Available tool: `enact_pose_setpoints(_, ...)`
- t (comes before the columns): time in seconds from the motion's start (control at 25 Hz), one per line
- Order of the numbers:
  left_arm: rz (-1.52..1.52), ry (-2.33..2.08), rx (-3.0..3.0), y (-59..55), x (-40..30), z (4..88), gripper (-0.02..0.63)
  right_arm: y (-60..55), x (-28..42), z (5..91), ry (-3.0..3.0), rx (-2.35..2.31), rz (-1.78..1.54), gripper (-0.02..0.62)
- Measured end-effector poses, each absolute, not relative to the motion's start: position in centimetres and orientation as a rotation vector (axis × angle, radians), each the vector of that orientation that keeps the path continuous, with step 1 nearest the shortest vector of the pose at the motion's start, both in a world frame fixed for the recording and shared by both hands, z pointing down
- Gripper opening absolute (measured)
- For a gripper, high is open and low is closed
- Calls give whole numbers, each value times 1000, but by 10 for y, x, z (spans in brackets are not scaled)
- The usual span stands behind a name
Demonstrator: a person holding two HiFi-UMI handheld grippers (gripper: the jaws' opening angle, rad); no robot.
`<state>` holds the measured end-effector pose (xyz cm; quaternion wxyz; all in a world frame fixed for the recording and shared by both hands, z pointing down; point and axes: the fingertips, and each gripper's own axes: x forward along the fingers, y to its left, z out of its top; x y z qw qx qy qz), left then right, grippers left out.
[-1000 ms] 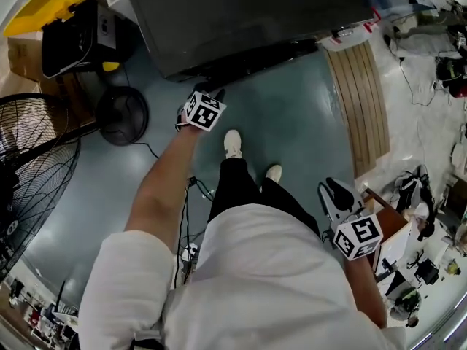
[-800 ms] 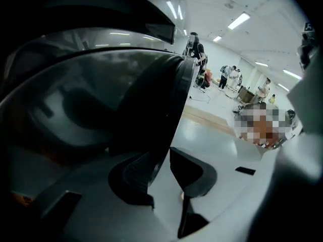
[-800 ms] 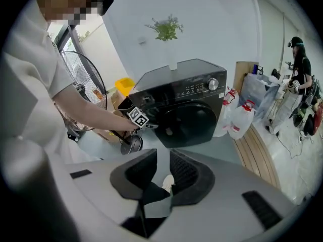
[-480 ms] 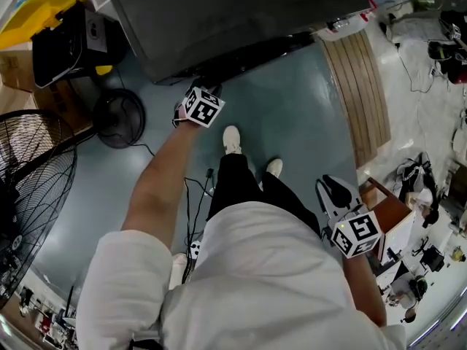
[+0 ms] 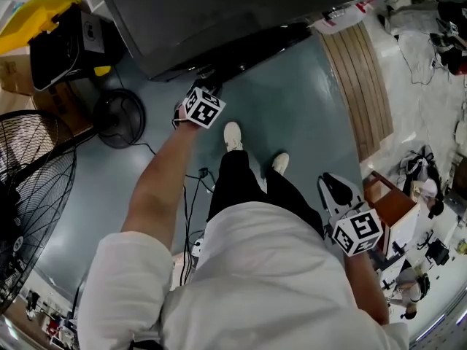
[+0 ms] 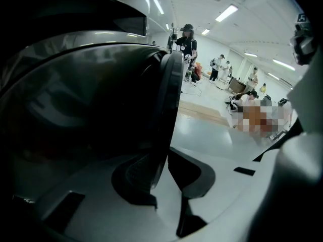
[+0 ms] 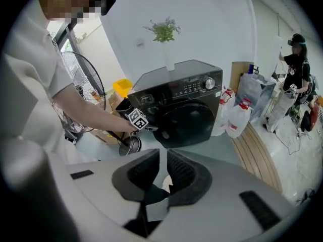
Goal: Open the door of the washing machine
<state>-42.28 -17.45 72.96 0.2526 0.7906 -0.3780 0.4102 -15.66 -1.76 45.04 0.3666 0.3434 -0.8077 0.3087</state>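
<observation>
The black front-loading washing machine (image 5: 233, 13) stands ahead of me, its round door (image 7: 189, 122) facing the room. My left gripper (image 5: 208, 79) reaches to the door's left edge. In the left gripper view the door's dark rim (image 6: 169, 100) runs down between the jaws of the left gripper (image 6: 161, 170). The jaws have just been closing, and a light gap still shows beside the right pad (image 6: 189, 173). My right gripper (image 5: 337, 188) hangs by my right hip, away from the machine. Its jaws (image 7: 163, 168) stand a narrow slit apart with nothing between them.
A large floor fan (image 5: 33, 195) and a small round fan (image 5: 120, 117) stand at the left, with cables (image 5: 193, 195) on the floor. A wooden slatted platform (image 5: 361, 79) and white jugs (image 7: 234, 117) flank the machine's right. Another person (image 7: 295, 79) stands far right.
The left gripper stays at the machine's front edge with barely any shift. The head view has drifted slightly. The right gripper has not moved.
</observation>
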Motion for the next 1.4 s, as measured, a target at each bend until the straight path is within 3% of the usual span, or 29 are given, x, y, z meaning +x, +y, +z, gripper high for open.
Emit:
enact_pose_setpoints(0.28,1100,-1031,2119,-153,-399,732,86,-8,-147,453,-2098,879,781,9)
enact_pose_setpoints(1.4,1082,-1113,1899,-72,-274,740,84,40,-9,479,-2171,909,944,8)
